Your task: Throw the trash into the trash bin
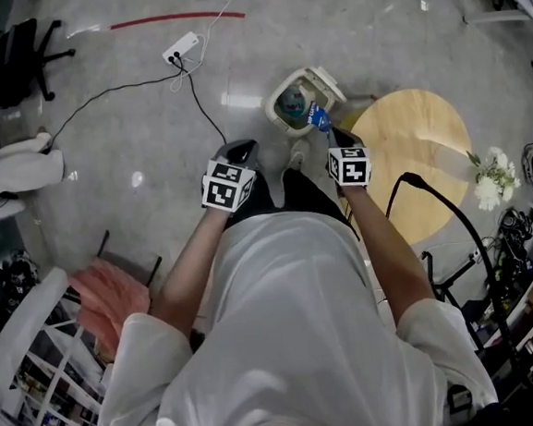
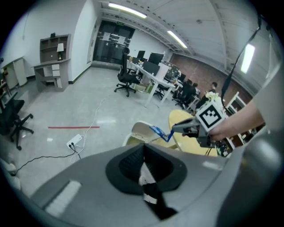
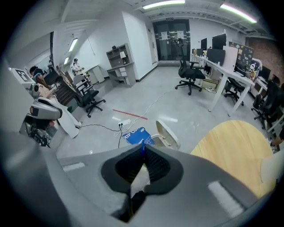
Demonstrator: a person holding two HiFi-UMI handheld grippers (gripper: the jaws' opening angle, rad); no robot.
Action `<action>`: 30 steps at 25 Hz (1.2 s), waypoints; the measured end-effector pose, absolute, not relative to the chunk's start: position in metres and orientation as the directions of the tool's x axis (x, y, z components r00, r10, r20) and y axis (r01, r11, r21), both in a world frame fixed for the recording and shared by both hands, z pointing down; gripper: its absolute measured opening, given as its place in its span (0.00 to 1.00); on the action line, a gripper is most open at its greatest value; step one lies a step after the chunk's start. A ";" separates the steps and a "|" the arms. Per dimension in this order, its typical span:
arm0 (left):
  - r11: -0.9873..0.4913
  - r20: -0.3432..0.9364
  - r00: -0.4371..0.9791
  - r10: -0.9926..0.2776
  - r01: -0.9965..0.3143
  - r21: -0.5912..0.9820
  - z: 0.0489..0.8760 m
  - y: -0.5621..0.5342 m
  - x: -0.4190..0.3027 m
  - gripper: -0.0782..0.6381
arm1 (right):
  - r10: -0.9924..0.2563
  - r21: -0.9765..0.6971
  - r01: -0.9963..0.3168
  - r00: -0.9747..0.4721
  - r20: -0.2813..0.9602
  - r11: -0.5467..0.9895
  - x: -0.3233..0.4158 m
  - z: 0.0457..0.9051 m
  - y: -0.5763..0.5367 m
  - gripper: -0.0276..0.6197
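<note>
Right gripper [image 1: 326, 135], jaws clamped on blue wrapper [image 1: 316, 116], wrapper over right rim of open trash bin [image 1: 277, 93] at upper centre, left gripper [image 1: 240, 151] lower left of bin, jaws together, empty, round wooden bench [image 1: 428, 147] at right.

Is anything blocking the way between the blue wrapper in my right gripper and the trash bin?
Nothing visible does. The blue wrapper hangs from the right gripper at the rim of the trash bin, and the bin's mouth is open.

Trash bin [image 1: 274, 105] on the floor [image 1: 128, 108], just left of the table [image 1: 427, 138]. Wrapper [image 1: 316, 116] in right claw [image 1: 328, 135] over the bin; left claw [image 1: 240, 150] further left.
</note>
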State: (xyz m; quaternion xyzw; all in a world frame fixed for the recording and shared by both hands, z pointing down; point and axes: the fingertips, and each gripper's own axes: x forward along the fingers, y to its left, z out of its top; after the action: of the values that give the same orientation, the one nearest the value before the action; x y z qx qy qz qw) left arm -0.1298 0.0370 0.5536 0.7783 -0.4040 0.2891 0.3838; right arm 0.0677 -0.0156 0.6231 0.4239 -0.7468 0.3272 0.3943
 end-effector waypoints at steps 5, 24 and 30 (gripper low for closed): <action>-0.350 0.769 0.497 -0.402 -0.860 0.373 0.567 0.036 -0.136 0.12 | -0.359 -0.173 -0.895 -0.333 0.872 0.411 0.061 0.639 -0.023 0.04; -0.357 0.809 0.477 -0.343 -0.863 0.358 0.639 0.028 -0.146 0.12 | -0.273 -0.187 -0.882 -0.325 0.905 0.432 0.042 0.727 -0.044 0.04; -0.389 0.819 0.483 -0.309 -0.850 0.355 0.664 0.026 -0.137 0.12 | -0.251 -0.191 -0.872 -0.329 0.910 0.451 0.039 0.768 -0.049 0.04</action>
State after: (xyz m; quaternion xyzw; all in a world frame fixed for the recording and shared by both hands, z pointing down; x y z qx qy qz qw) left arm -0.1370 0.0264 0.6640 0.7621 -0.3801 0.3374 0.4011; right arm 0.0387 -0.0493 0.7677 0.3832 -0.7328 0.3573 0.4342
